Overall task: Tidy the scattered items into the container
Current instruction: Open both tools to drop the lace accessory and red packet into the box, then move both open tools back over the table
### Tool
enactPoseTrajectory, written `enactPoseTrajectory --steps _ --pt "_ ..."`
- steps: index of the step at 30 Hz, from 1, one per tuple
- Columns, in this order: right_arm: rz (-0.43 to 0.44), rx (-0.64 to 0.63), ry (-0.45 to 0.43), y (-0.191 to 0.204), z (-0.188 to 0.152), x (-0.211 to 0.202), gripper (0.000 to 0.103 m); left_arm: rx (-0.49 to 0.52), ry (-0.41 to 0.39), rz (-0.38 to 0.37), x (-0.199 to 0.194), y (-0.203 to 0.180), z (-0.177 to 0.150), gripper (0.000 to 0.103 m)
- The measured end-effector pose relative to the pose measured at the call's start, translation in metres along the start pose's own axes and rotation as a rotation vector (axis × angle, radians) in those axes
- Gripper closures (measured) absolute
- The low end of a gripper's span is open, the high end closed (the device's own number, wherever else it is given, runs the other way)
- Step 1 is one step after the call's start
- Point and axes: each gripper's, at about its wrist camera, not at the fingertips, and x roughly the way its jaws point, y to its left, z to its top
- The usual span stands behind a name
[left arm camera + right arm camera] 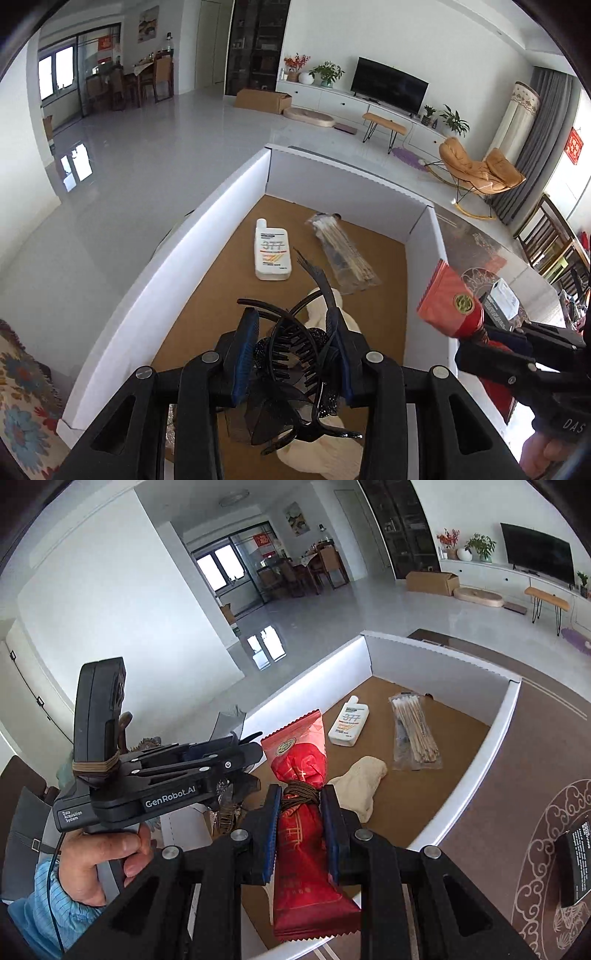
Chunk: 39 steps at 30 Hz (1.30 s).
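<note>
My left gripper [291, 330] is shut on a black hair claw clip [291, 365] and hangs over the white box [184, 258] with a brown floor. My right gripper [301, 794] is shut on a red snack packet [301, 760] with a brown band around its middle, held above the box's near edge [476, 760]. Inside the box lie a white bottle [272, 251], a clear bag of cotton swabs [345, 254] and a cream cloth [364, 779]. The left wrist view shows the red packet [448, 301] at the right; the right wrist view shows the left gripper [243, 755] at the left, held by a hand.
The box sits on a brown patterned table [535, 794]. A black box [576, 864] lies on that table at the right. A flowered fabric [22, 398] is at the left. Beyond are a pale floor, a TV unit and an orange chair [480, 170].
</note>
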Motion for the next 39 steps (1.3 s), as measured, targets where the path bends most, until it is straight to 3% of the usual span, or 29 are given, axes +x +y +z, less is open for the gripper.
enactPoseTrajectory --steps 5,10,11,13,17,22,27,29,31,36,39 --pt "-0.066 -0.061 0.175 0.004 -0.003 0.073 0.081 -0.013 0.125 0.012 0.063 0.024 0.012 0.065" --pt "-0.128 -0.090 0.253 -0.006 -0.019 0.108 0.078 -0.053 0.186 0.023 0.098 0.033 0.011 0.063" --pt "-0.160 -0.104 0.266 -0.006 -0.022 0.111 0.075 -0.069 0.201 0.027 0.103 0.036 0.011 0.057" --pt "-0.207 -0.122 0.273 -0.007 -0.022 0.114 0.043 -0.095 0.220 0.034 0.109 0.040 0.010 0.042" --pt "-0.182 -0.102 0.230 -0.007 -0.016 0.097 0.043 -0.104 0.180 0.042 0.094 0.038 0.011 0.038" --pt "-0.170 -0.061 0.048 -0.013 -0.017 0.033 0.043 -0.046 0.091 0.018 0.039 0.007 0.009 0.038" --pt "-0.253 -0.019 -0.148 -0.045 -0.066 -0.063 0.043 0.061 -0.005 -0.079 -0.035 -0.072 -0.016 0.034" --pt "-0.320 0.013 -0.197 -0.067 -0.100 -0.102 0.043 0.092 -0.045 -0.146 -0.062 -0.113 -0.037 0.013" --pt "-0.400 0.053 -0.222 -0.094 -0.139 -0.140 0.043 0.118 -0.085 -0.227 -0.081 -0.154 -0.065 0.006" --pt "-0.544 0.240 -0.204 -0.169 -0.240 -0.226 0.043 0.178 -0.064 -0.402 -0.072 -0.252 -0.134 0.005" --pt "-0.663 0.347 -0.168 -0.205 -0.292 -0.260 0.043 0.222 0.002 -0.399 -0.029 -0.296 -0.164 0.005"
